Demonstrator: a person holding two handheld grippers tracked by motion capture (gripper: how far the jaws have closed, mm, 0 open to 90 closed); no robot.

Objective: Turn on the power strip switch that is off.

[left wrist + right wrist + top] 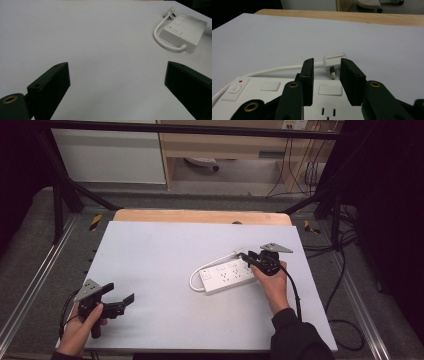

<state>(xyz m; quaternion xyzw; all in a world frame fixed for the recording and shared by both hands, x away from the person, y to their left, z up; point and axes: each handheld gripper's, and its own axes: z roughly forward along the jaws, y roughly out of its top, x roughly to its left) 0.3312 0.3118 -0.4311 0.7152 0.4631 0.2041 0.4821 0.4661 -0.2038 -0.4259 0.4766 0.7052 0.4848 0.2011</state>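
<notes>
Black jaws of the right gripper (246,256) stand a little apart, with a narrow gap and nothing clamped between them; in the right gripper view they (327,75) hover over the far edge of the white power strip (287,100), and the white plug (333,61) lies on the table just beyond their tips, its prongs pointing toward the camera; whether either jaw touches the strip cannot be told; the right hand (272,282) holds that gripper right of centre in the high view; the left gripper (122,292) sits at the lower left of that frame in the left hand (82,325), its jaws spread wide and empty over bare tabletop; the power strip (227,276) lies right of centre, its short white cable (192,282) looping off its left end; the left gripper view shows the strip (183,31) at upper right; the pale grey table (165,255) carries it all.
</notes>
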